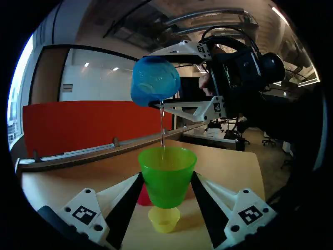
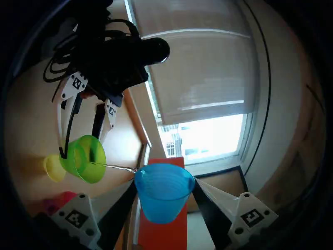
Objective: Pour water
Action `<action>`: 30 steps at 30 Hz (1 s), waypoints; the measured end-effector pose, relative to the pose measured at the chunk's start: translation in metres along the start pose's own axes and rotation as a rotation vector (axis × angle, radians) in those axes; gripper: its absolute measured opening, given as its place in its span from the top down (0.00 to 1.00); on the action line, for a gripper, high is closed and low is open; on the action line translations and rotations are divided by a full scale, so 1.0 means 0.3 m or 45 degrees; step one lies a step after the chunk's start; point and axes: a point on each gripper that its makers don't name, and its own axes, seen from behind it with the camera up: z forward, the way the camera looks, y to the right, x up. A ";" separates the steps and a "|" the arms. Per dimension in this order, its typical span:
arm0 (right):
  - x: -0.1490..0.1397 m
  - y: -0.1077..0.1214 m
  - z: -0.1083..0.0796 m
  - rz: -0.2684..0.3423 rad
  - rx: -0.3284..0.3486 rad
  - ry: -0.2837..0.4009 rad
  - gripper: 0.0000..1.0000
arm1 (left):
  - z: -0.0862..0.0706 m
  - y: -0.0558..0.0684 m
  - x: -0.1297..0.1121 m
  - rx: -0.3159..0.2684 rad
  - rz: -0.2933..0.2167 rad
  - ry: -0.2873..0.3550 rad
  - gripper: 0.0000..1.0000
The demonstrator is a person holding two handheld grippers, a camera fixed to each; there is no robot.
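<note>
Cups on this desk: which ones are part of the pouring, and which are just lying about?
In use:
blue cup, tilted in the right gripper, streaming water
green cup, in the left gripper, catching it

Lying about:
yellow cup, on the desk
red cup, near it

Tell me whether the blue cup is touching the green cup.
Apart. The left gripper view shows the tilted blue cup held above the green cup, open air between them, crossed by a thin water stream.
</note>
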 end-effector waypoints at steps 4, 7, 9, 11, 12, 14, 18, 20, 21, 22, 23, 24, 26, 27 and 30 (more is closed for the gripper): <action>0.004 0.002 -0.001 -0.014 -0.002 0.000 0.08 | 0.000 0.001 -0.001 0.000 0.000 0.000 0.19; 0.009 0.004 -0.002 -0.025 -0.005 0.001 0.08 | 0.000 0.002 -0.002 0.001 -0.001 0.002 0.19; 0.011 0.005 -0.003 -0.033 -0.007 0.000 0.08 | 0.000 0.003 -0.002 0.001 -0.002 0.002 0.19; 0.012 0.005 -0.003 -0.040 -0.007 0.000 0.08 | 0.000 0.005 -0.002 0.001 -0.003 0.002 0.19; 0.013 0.004 -0.003 -0.044 -0.006 -0.001 0.08 | 0.000 0.005 -0.002 0.000 -0.003 0.002 0.19; 0.014 0.003 -0.002 -0.049 -0.007 -0.001 0.08 | 0.000 0.006 -0.002 0.000 -0.002 0.002 0.19; 0.019 0.002 -0.001 -0.059 -0.006 -0.001 0.08 | -0.001 0.003 -0.003 0.001 -0.002 0.003 0.19; 0.022 0.002 0.000 -0.066 -0.008 -0.001 0.08 | -0.002 0.001 -0.003 0.003 -0.003 0.003 0.19; 0.023 0.001 0.000 -0.069 -0.008 -0.001 0.08 | -0.002 0.000 -0.004 0.004 -0.004 0.003 0.19; 0.024 0.001 0.000 -0.070 -0.008 -0.001 0.08 | -0.002 0.000 -0.004 0.004 -0.005 0.003 0.19; 0.025 0.000 0.000 -0.072 -0.008 -0.001 0.08 | -0.003 0.000 -0.004 0.004 -0.005 0.003 0.19; 0.025 0.000 0.001 -0.074 -0.008 0.000 0.08 | -0.003 0.000 -0.004 0.004 -0.006 0.003 0.19; 0.024 0.001 0.001 -0.077 -0.010 0.000 0.08 | -0.004 0.000 -0.003 0.004 -0.005 0.004 0.19; 0.024 0.001 0.001 -0.080 -0.010 0.000 0.08 | -0.005 0.000 -0.003 0.004 -0.005 0.004 0.19; 0.022 0.002 0.001 -0.087 -0.011 0.002 0.08 | -0.005 0.001 -0.004 0.004 -0.005 0.003 0.19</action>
